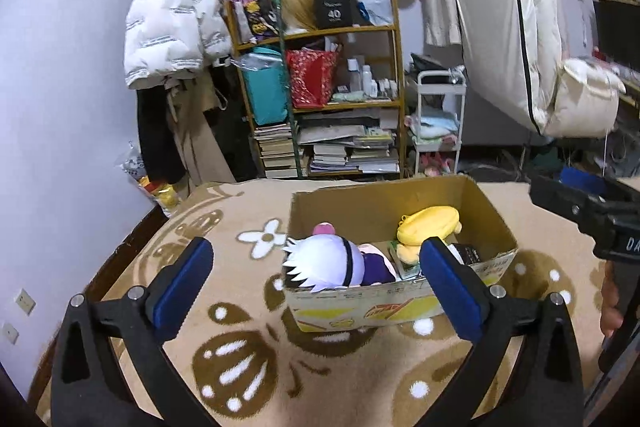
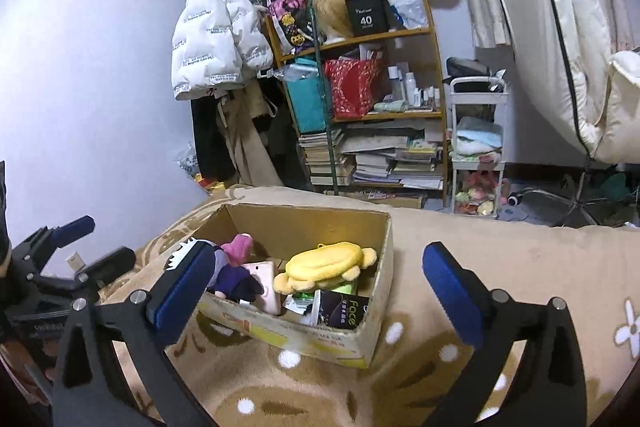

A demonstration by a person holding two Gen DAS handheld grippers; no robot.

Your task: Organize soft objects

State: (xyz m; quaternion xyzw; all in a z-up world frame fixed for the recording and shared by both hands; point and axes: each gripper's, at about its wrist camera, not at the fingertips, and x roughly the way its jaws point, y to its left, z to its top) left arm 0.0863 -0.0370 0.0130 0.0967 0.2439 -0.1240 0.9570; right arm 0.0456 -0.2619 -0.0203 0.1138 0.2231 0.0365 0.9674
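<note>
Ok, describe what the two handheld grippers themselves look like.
Both match: the left gripper and right gripper have matte black angular frames with triangular cut-outs, silver pivot bolts, and two fingers faced with blue pads. No cables show. White lettering marks the right gripper's body, partly cut off.

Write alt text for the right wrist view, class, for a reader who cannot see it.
An open cardboard box sits on a beige patterned blanket, holding a yellow plush, a white-haired doll and small packets. The open right gripper frames it, empty; the left gripper shows at the left edge.
</note>
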